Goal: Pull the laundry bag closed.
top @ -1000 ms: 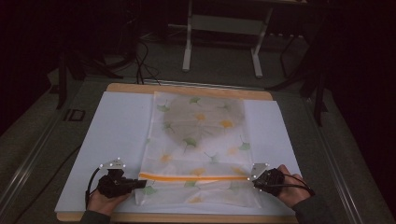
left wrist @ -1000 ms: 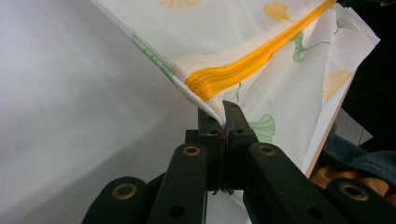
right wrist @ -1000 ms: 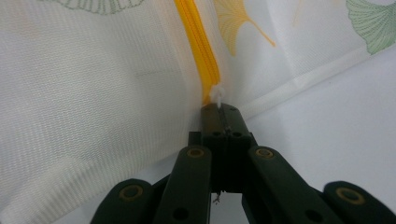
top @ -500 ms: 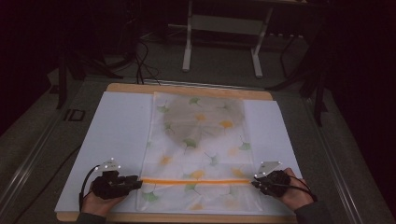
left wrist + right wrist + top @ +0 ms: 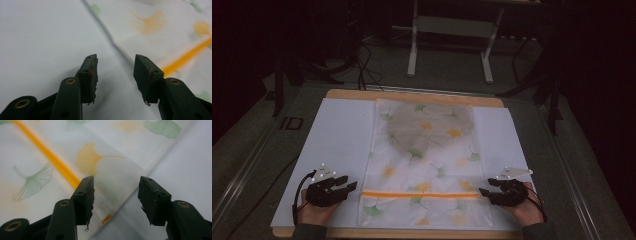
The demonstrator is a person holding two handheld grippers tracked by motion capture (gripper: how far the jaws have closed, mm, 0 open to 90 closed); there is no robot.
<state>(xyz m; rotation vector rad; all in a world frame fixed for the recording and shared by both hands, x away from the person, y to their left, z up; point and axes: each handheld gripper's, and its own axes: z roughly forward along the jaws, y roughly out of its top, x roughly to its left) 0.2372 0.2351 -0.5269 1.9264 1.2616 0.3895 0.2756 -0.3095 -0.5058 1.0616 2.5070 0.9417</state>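
One translucent bag (image 5: 426, 165), printed with green and orange ginkgo leaves, is laid flat on one white sheet (image 5: 339, 145) that covers one wooden table (image 5: 412, 95). The bag is placed in the middle of the sheet, its long side running away from the person. A single orange strip (image 5: 421, 194) is seen running across the bag near its close end, from one side edge to the other. A greyish patch is visible inside the far half of the bag; what it is cannot be told.

Two grippers are held, one in each hand. The left gripper (image 5: 347, 186) is kept just beside the bag's left edge, level with the orange strip, and its jaws have just been opening. In the left gripper view (image 5: 115, 72) they are spread wide, with nothing between them but the white sheet; the bag's edge (image 5: 110, 37) and the strip (image 5: 186, 57) lie just beyond the tips.

The right gripper (image 5: 484, 192) is held at the bag's right edge, at the other end of the strip. Its jaws too have just been opening, and in the right gripper view (image 5: 116, 195) they are parted widely above the bag's edge (image 5: 130, 192), which is not pinched. Nothing is gripped by either tool.
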